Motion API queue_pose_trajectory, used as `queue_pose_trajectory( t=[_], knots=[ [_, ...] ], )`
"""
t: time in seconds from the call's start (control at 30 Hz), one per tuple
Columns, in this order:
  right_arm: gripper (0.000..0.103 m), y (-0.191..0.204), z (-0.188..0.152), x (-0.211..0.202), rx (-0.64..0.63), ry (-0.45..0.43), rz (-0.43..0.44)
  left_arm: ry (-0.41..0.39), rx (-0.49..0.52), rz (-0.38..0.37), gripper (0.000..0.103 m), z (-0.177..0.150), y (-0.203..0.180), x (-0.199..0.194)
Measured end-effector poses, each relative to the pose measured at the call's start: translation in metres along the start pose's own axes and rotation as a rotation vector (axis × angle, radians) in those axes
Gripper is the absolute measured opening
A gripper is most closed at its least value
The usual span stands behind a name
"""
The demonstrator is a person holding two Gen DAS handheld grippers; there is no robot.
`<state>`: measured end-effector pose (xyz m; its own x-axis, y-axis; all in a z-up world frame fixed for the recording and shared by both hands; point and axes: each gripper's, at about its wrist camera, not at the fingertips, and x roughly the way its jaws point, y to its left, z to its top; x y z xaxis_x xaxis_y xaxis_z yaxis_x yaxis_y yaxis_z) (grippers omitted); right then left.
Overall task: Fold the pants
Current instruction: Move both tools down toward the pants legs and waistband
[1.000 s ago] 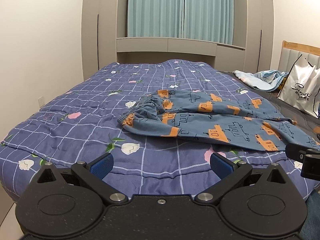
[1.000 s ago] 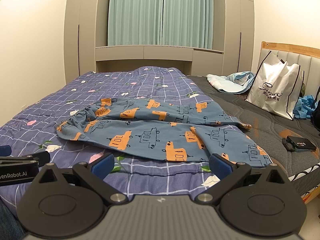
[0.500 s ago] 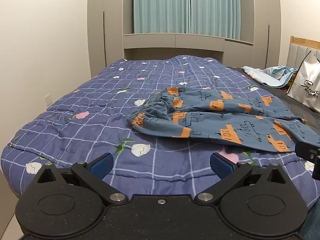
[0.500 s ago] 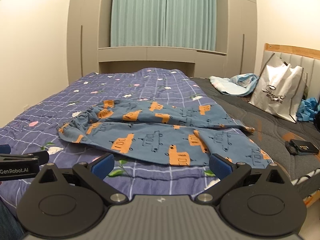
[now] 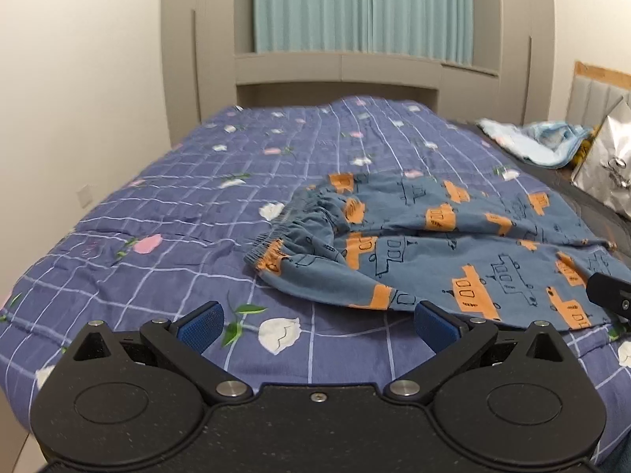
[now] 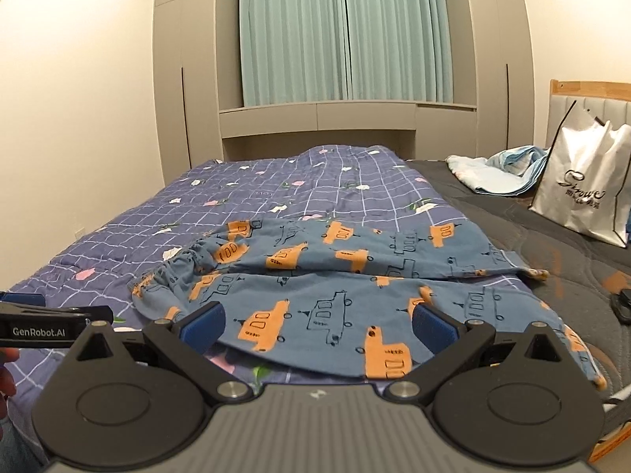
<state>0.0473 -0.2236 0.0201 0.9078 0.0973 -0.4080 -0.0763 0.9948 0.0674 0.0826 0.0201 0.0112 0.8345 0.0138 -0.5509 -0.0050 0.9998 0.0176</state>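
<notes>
Blue pants (image 5: 453,248) with an orange vehicle print lie spread and rumpled on the purple checked quilt (image 5: 197,216), elastic waistband to the left, both legs running right. My left gripper (image 5: 317,321) is open just above the quilt, short of the waist end, with nothing between its blue pads. In the right wrist view the pants (image 6: 335,276) fill the middle. My right gripper (image 6: 318,322) is open over the nearer leg, not holding it. The left gripper's side (image 6: 51,325) shows at the left edge of that view.
A white shopping bag (image 6: 591,193) stands on the dark bare mattress (image 6: 572,252) at the right, beside light blue bedding (image 6: 501,173). A small dark object (image 6: 623,303) lies near the right bed edge. Wardrobes and teal curtains stand behind the bed. A wall runs along the left.
Both grippers have moved forward and lower toward the pants, which now look larger. The right gripper's pads now hang over the nearer leg. Both stayed open.
</notes>
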Motion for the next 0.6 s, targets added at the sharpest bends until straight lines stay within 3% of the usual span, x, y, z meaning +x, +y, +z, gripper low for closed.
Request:
queue_pose_trajectory(
  t=[0.1, 0.43, 0.6],
  knots=[
    [0.103, -0.002, 0.003, 0.015, 0.002, 0.016, 0.025, 0.036, 0.008, -0.057, 0.102, 0.011, 0.005, 0.015],
    [0.103, -0.019, 0.018, 0.074, 0.001, 0.089, 0.176, 0.029, 0.111, -0.1, 0.103, 0.056, 0.014, 0.063],
    [0.103, -0.032, 0.036, 0.107, -0.078, 0.121, 0.173, 0.042, 0.127, -0.143, 0.103, 0.081, 0.017, 0.095]
  ],
)
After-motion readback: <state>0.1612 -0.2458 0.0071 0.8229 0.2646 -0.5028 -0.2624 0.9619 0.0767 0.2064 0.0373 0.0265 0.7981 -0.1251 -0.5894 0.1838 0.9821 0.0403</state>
